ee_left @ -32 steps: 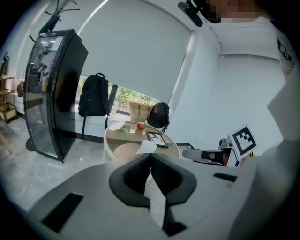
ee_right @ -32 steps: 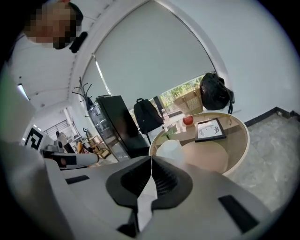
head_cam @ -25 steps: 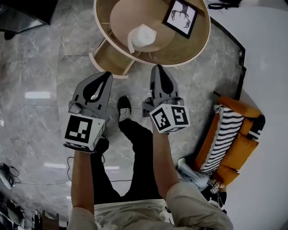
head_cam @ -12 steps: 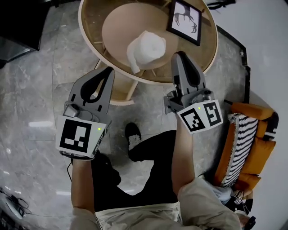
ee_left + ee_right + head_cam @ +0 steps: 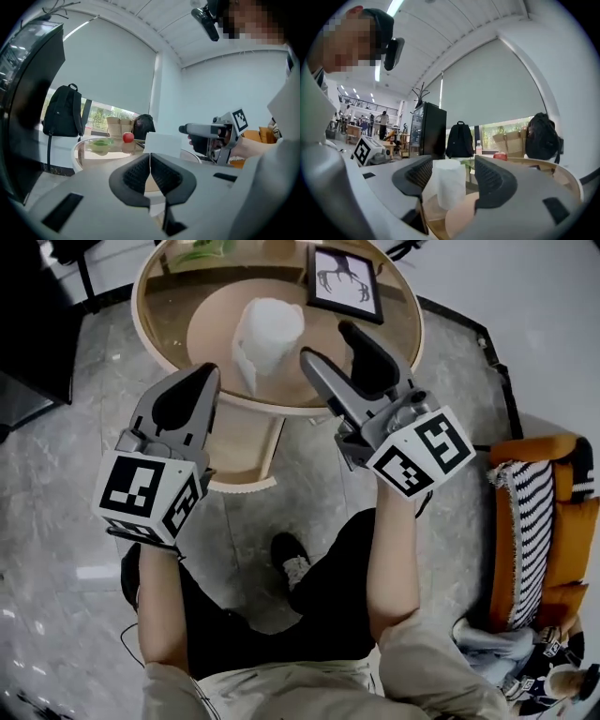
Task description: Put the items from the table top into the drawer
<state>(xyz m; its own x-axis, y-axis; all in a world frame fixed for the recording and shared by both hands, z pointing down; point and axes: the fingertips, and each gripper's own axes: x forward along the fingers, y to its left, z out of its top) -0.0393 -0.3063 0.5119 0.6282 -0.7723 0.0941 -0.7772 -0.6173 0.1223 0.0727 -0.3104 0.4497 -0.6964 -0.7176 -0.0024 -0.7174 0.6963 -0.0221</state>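
Observation:
A white paper roll [image 5: 267,329] stands on the round glass-topped table [image 5: 159,324], and a framed deer picture [image 5: 342,284] lies behind it. Something green [image 5: 202,251] sits at the far rim, and a red apple [image 5: 128,137] shows in the left gripper view. The wooden drawer [image 5: 246,451] under the table hangs open. My left gripper [image 5: 200,382] is shut and empty, at the table's near edge above the drawer. My right gripper [image 5: 330,345] points at the roll [image 5: 449,183] with its jaws opening; the roll stands ahead of them, untouched.
The person's legs and a shoe [image 5: 292,563] stand on the grey marble floor. An orange seat with a striped cushion [image 5: 530,540] is at the right. Backpacks [image 5: 460,139] and a dark cabinet [image 5: 431,129] stand beyond the table.
Both grippers have come forward and down to the table's near edge. The right gripper's jaws have gone from shut to open and now face the paper roll.

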